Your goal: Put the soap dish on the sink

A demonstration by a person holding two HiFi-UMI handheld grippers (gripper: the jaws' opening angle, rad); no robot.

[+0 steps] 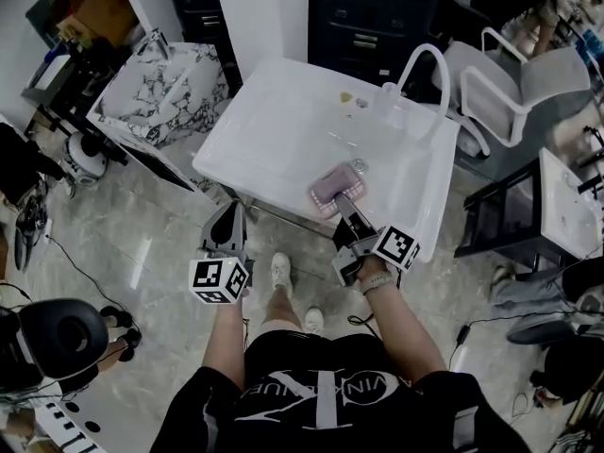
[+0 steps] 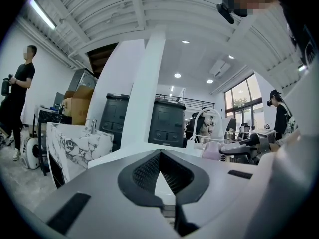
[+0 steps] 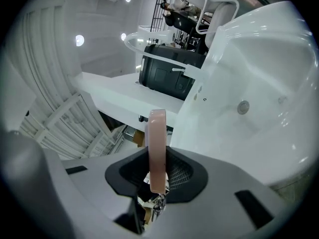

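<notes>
The pink soap dish [image 1: 335,187] hangs flat over the front part of the white sink [image 1: 274,130], near its drain [image 1: 359,165]. My right gripper [image 1: 344,202] is shut on its near edge. The right gripper view shows the dish [image 3: 157,148] edge-on between the pads, with the sink basin [image 3: 259,83] beyond. My left gripper [image 1: 229,217] is just in front of the sink's front edge, shut and empty. In the left gripper view its jaws [image 2: 160,156] meet at the tips, and the dish [image 2: 212,150] shows to the right.
A curved white faucet [image 1: 425,64] rises at the sink's far right corner. A marbled basin unit [image 1: 160,92] stands at the left, dark cabinets [image 1: 377,17] behind, a white chair [image 1: 514,83] and another white unit [image 1: 566,206] at the right. A person [image 2: 20,93] stands far left.
</notes>
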